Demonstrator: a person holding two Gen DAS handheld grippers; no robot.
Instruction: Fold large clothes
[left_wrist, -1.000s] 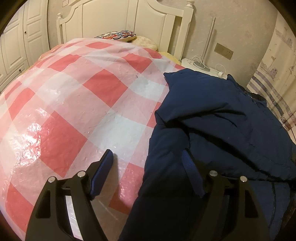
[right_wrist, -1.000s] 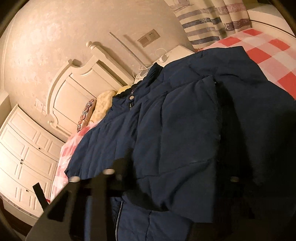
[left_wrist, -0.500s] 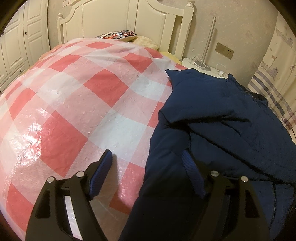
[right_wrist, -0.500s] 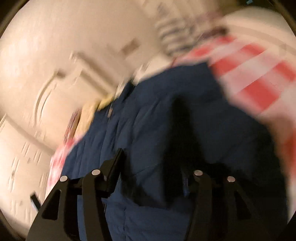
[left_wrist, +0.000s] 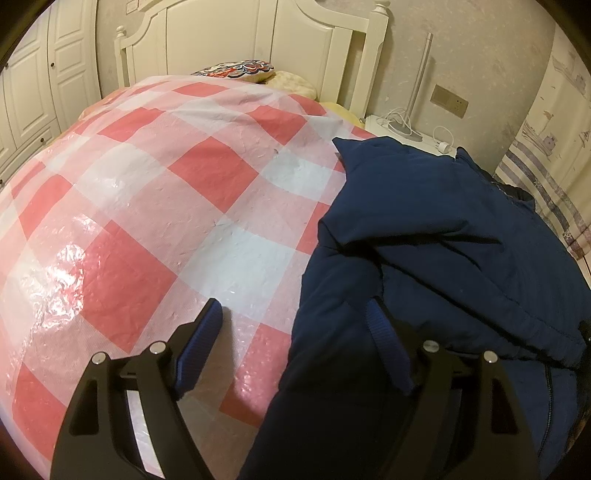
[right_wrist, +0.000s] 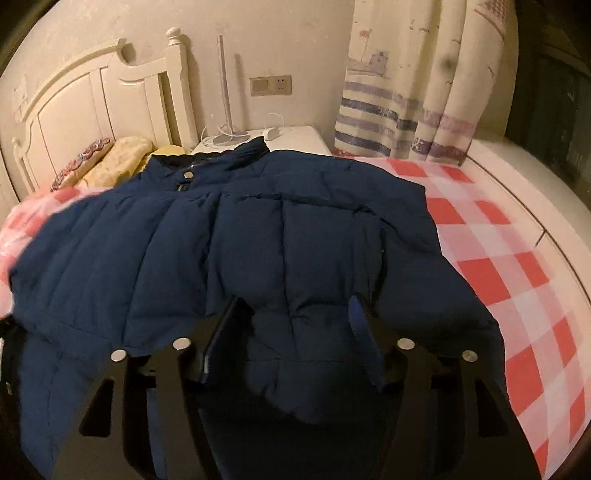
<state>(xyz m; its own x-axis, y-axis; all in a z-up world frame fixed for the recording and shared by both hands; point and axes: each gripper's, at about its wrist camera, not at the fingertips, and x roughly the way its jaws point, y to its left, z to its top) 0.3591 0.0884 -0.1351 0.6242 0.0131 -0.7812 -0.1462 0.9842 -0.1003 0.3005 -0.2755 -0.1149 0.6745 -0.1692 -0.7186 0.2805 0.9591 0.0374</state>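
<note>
A navy padded jacket (right_wrist: 229, 251) lies on the bed with both sleeves folded in over its front, collar toward the headboard. It also shows in the left wrist view (left_wrist: 436, 236) on the right. My left gripper (left_wrist: 295, 325) is open, low over the jacket's left edge: one finger is over the cover, the other over the jacket. My right gripper (right_wrist: 291, 325) is open above the end of the folded sleeve (right_wrist: 306, 332), which bulges up between the two fingers. I cannot tell if the fingers touch it.
A red-and-white checked plastic cover (left_wrist: 147, 206) spreads over the bed. A white headboard (left_wrist: 258, 40) and pillows (right_wrist: 110, 158) are at the far end. A white nightstand (right_wrist: 266, 138) with cables, a striped curtain (right_wrist: 399, 92) and white wardrobes (left_wrist: 33, 85) surround the bed.
My right gripper has swung round fast, from a tilted view along the jacket to level and facing the headboard over the folded sleeve. My left gripper has hardly moved.
</note>
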